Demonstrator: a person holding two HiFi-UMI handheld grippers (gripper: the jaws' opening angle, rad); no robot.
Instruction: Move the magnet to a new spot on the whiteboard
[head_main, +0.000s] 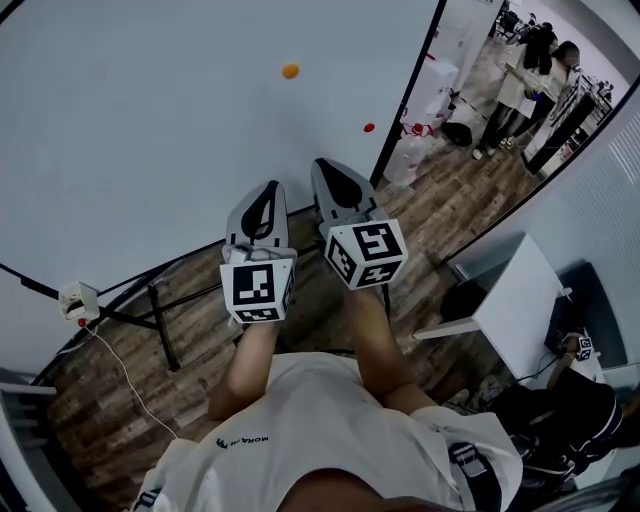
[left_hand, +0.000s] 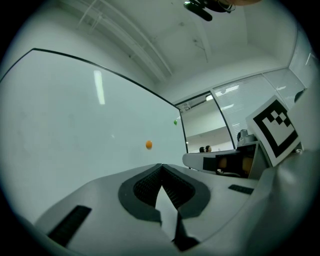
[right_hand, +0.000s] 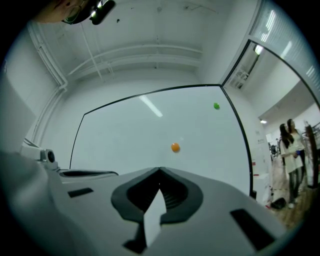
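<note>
Whiteboard (head_main: 150, 120) smooth, glossy; floor (head_main: 440, 200) matt wood planks; T-shirt (head_main: 330, 430) white cloth.

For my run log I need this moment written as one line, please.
left gripper: shut, empty | right gripper: shut, empty | orange magnet: on whiteboard, not touched

Three cameras, all facing your whiteboard (head_main: 150, 120).
Your head view looks steeply down past the left tool (head_main: 268, 190) and right tool (head_main: 330, 168); each tool view looks along its own jaws from well back. All share the orange magnet (head_main: 290, 70).
</note>
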